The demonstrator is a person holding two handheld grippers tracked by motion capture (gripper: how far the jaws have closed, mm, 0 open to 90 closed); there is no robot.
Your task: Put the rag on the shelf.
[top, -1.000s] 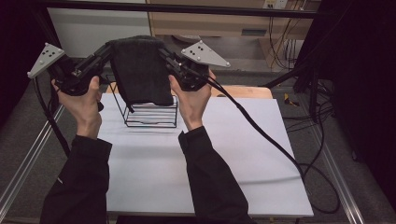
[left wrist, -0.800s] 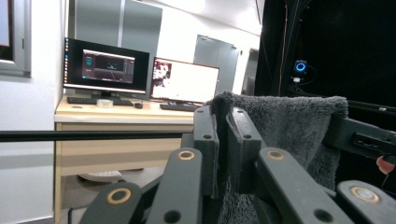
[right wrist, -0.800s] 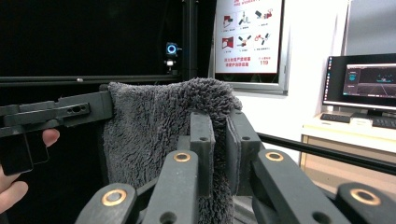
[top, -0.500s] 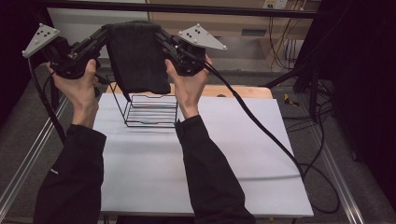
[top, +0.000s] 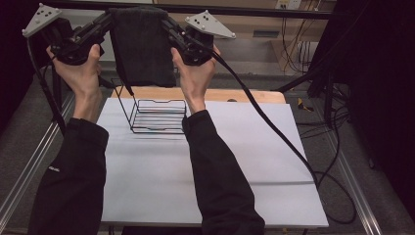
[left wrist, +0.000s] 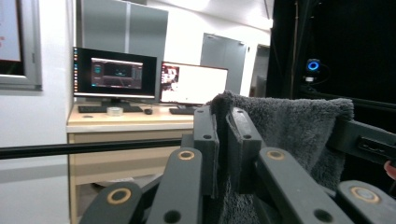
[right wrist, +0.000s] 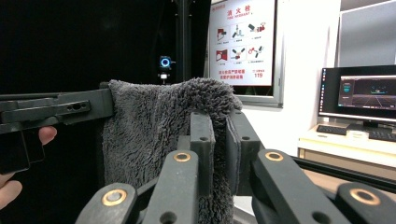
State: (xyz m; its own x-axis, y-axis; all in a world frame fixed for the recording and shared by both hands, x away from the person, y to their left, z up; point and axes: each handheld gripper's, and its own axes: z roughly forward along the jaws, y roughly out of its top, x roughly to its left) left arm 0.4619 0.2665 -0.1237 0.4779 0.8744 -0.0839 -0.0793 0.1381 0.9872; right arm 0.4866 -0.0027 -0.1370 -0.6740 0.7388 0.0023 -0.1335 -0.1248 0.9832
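A dark grey fluffy towel hangs spread out high above the table, held by its two top corners. My left gripper is shut on the towel's left corner, and my right gripper is shut on the right corner. In the left gripper view the jaws pinch the towel with the other gripper beyond it. In the right gripper view the towel is clamped in the jaws, and the other gripper grips its far corner. A black wire rack stands on the table below the towel.
The white table top lies under the rack, with a wooden board at its far edge. A black cable trails from the right gripper across the table's right side. Metal frame rails run along both sides.
Both grippers have risen with the towel, lifting it well clear of the wire rack and stretching it out flat.
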